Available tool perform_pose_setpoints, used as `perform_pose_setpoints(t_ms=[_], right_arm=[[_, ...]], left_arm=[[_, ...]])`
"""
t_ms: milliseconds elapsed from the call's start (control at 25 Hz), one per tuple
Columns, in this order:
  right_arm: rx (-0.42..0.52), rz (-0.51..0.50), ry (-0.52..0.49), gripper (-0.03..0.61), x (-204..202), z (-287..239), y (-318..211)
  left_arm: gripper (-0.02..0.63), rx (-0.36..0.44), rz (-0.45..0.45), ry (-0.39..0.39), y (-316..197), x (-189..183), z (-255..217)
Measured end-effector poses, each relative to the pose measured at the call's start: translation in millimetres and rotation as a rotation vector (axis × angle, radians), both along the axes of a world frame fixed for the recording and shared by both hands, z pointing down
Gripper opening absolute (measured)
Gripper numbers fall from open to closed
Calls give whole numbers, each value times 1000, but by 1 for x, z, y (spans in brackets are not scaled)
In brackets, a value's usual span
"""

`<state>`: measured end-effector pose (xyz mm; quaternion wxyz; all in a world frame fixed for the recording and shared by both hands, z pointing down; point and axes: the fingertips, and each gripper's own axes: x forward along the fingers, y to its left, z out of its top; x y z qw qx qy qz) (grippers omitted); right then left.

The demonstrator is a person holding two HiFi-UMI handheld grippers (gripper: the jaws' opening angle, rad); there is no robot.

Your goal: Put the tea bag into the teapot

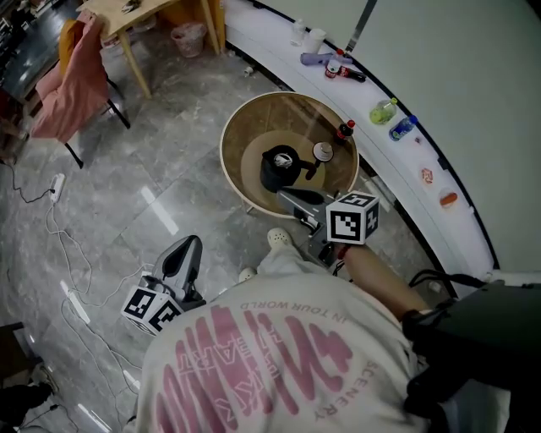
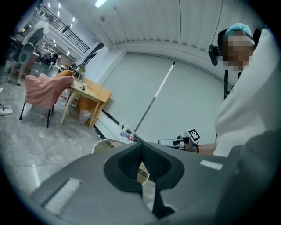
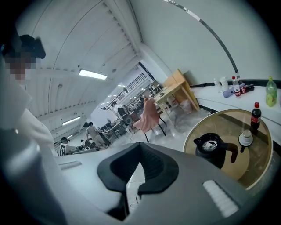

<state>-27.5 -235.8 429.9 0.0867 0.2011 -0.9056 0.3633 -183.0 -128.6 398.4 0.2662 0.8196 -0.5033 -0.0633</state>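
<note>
One person [image 1: 279, 355]: stands at a round counter [image 1: 254, 127], in a white shirt with pink print, a tool in each hand.
Left hand-held gripper [image 2: 141, 145]: jaws closed tip to tip with nothing between them. It hangs low at the person's left side above the floor [image 1: 127, 169], well apart from the counter.
Right hand-held gripper [image 3: 140, 146]: jaws likewise pressed together and empty. It is held out at the counter's near edge and points towards the teapot, near it but not touching.
Counter: glass-topped with a pale rim, straight in front of the person.
Teapot [image 1: 279, 167]: black and upright, about the middle of the counter, its handle turned towards the small white round thing.
Tea bag: I cannot make it out in any view.
Small white round thing [image 1: 323, 152]: just beside the teapot, too small to tell what it is.
Dark bottle [image 1: 345, 131]: red-capped and upright, near the counter's far edge.
Chair [image 1: 76, 76]: draped in pink cloth, across the floor next to a wooden table [image 1: 144, 13].
</note>
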Motion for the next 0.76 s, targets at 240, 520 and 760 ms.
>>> perform_pose_setpoints(t_ms=[240, 520, 760], right_arm=[[-17, 32, -2, 5, 7, 2, -9], [13, 56, 6, 5, 6, 2, -13], [22, 48, 13, 5, 2, 1, -12]], left_arm=[[15, 5, -9, -4, -8, -7, 3], [15, 5, -6, 0, -7, -11, 7], [15, 0, -6, -1, -5, -12, 5]])
